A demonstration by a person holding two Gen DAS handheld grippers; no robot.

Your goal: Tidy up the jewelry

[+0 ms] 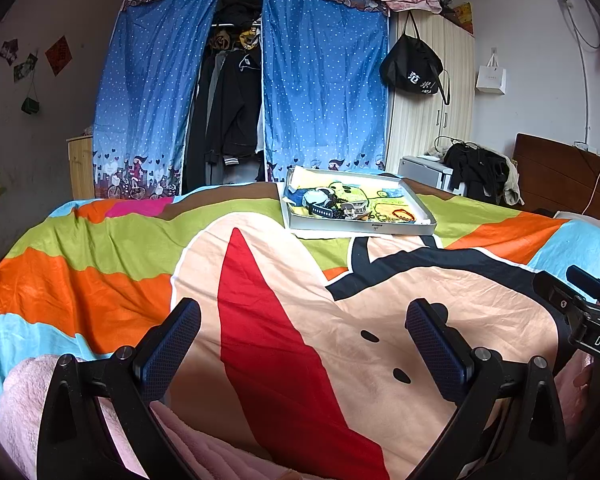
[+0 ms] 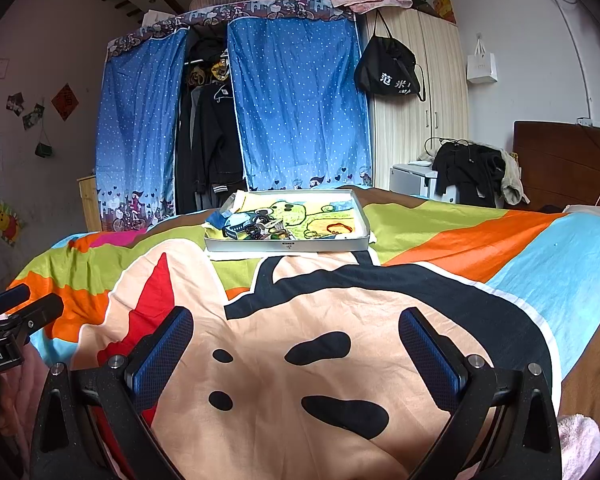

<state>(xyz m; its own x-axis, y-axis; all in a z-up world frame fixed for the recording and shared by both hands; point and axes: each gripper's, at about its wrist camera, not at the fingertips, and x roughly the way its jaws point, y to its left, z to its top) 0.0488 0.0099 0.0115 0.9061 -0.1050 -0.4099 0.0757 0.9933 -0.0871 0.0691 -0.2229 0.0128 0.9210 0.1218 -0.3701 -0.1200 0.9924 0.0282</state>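
Far beyond both jaws, jewelry tray (image 1: 400, 227).

quilt (image 2: 340, 360): matt cloth | tray (image 2: 284, 245): smooth grey; pads (image 2: 162, 364): textured blue

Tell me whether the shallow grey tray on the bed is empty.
Not empty: the shallow grey tray holds a jewelry heap on a drawing.

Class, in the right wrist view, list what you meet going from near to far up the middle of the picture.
Open right gripper → colourful cartoon-print bedspread → shallow grey tray of jewellery → blue polka-dot wardrobe curtain.
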